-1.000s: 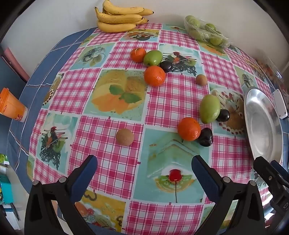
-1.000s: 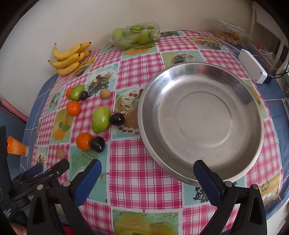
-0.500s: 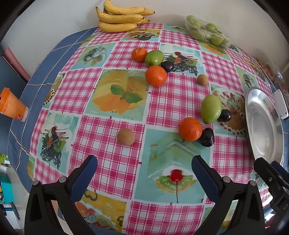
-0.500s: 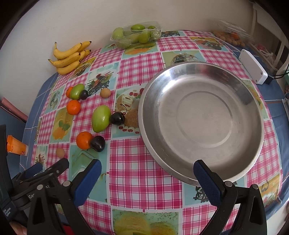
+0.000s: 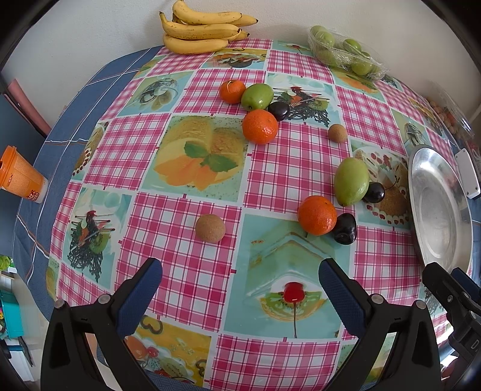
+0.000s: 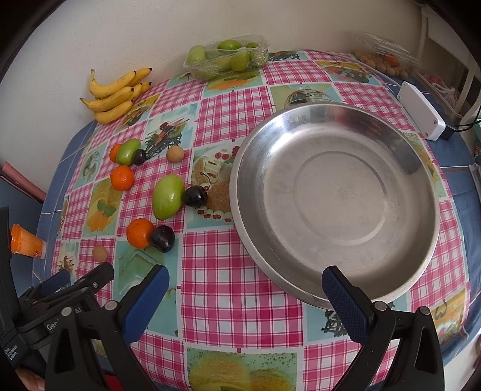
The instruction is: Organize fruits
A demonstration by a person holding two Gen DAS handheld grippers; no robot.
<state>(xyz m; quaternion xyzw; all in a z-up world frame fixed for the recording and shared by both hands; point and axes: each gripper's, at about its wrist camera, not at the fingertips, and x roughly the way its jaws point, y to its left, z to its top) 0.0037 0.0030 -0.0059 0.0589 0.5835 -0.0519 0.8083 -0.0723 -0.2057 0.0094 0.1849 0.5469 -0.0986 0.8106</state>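
Loose fruit lies on the checked tablecloth. In the left wrist view a brown round fruit (image 5: 209,228) is nearest, then an orange (image 5: 317,215) touching a dark plum (image 5: 344,228), and a green mango (image 5: 351,181) beside another plum (image 5: 373,192). Farther back are an orange (image 5: 260,126), a small orange (image 5: 232,91), a green fruit (image 5: 257,96), a plum (image 5: 278,110) and a brown fruit (image 5: 337,133). My left gripper (image 5: 240,288) is open and empty above the near table. My right gripper (image 6: 245,296) is open and empty at the near rim of the empty steel bowl (image 6: 333,195).
A bunch of bananas (image 5: 204,28) and a wrapped tray of green fruit (image 5: 345,49) sit at the back edge. An orange cup (image 5: 19,177) stands off the table to the left. A white box (image 6: 421,111) lies right of the bowl.
Both grippers have barely shifted; the left wrist view has crept slightly forward and up. Nothing was taken hold of or moved.
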